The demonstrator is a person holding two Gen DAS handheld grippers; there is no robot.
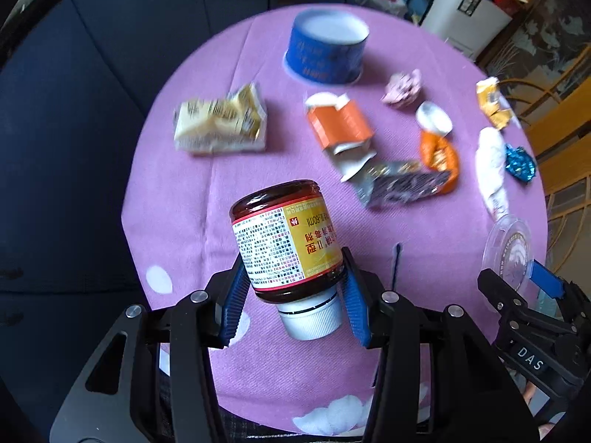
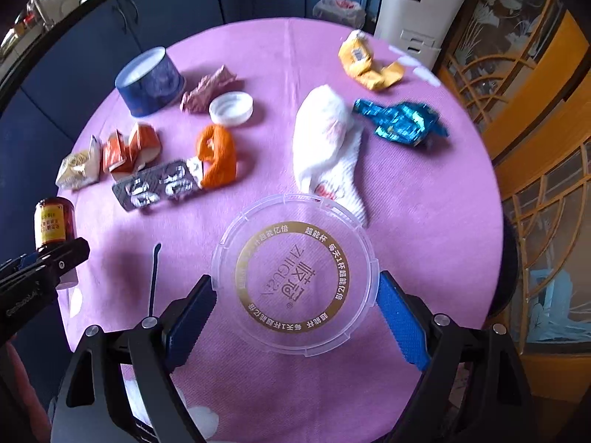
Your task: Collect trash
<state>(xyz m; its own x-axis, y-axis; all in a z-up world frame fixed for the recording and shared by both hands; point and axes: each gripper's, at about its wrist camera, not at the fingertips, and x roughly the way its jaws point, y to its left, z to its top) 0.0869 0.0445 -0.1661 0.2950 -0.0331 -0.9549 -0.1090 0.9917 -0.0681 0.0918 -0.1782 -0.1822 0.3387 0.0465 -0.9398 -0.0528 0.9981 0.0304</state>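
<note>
Left hand-held gripper (image 1: 293, 291): my blue pads are pinching a brown glass bottle (image 1: 286, 238) at its lower body; bottle inverted, white cap (image 1: 310, 319) toward the camera, low centre of the left wrist frame, raised off the worktop.
Right hand-held gripper (image 2: 295, 306): my fingers are closed against opposite edges of a clear round plastic lid (image 2: 295, 275) with a gold ring print; lid at lower centre of the right wrist frame.
Worktop (image 2: 424, 229): round, covered in purple cloth.
Trash, left side of right wrist frame: blue paper cup (image 2: 149, 81) upside down, orange carton (image 2: 129, 147), silver blister pack (image 2: 159, 186), orange wrapper (image 2: 218, 157) touching the pack's end.
Trash, centre and right: white bottle cap (image 2: 231, 109), white crumpled tissue (image 2: 328, 147), blue foil wrapper (image 2: 400, 122) just beside it, yellow wrapper (image 2: 367, 62) at upper right.
Other: thin dark stick (image 2: 153, 280) lying on the cloth at lower left.
</note>
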